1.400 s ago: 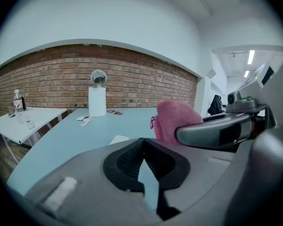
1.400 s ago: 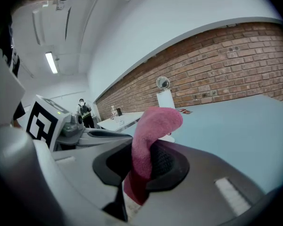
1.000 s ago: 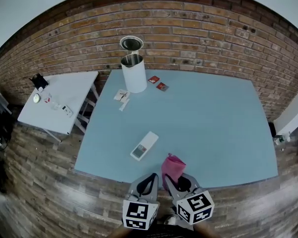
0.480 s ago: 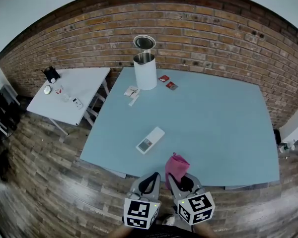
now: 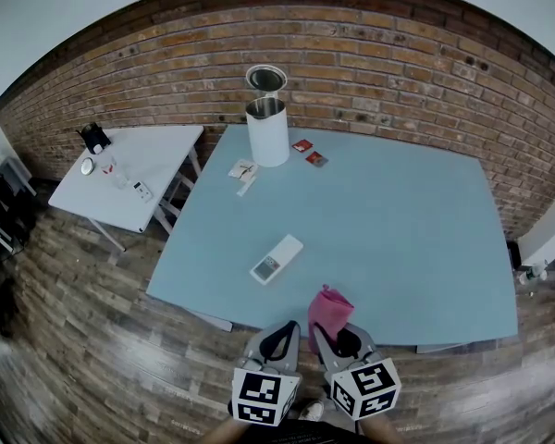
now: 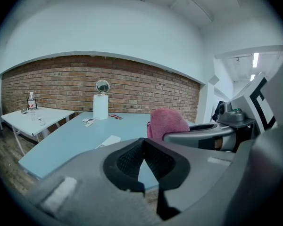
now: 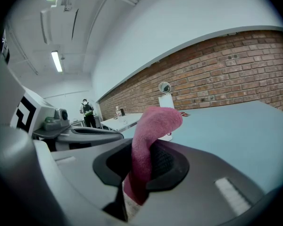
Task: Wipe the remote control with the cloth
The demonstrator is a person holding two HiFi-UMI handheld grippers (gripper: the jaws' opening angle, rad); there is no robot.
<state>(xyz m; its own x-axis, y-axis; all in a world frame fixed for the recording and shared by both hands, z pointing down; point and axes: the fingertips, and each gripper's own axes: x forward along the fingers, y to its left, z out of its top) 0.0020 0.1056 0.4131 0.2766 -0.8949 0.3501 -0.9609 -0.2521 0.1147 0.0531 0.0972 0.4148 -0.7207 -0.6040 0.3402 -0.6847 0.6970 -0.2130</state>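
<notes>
Cloth (image 5: 327, 307) of pink towelling is pinched in the right tool (image 5: 322, 335), whose jaws are closed on its lower end, so the free end sticks up above them. The left tool (image 5: 279, 333) just beside it is fully closed with nothing between its jaws. Both hover at the near edge of the pale blue worktop (image 5: 398, 229). The remote control (image 5: 277, 258) lies flat on it at a slant, ahead and to the left, apart from both tools. Wiping has not begun, as I judge it. To do it well, the right tool should tip forward so the loose end meets the remote first, then stroke along its length. The left tool could pin one end to stop it sliding.
</notes>
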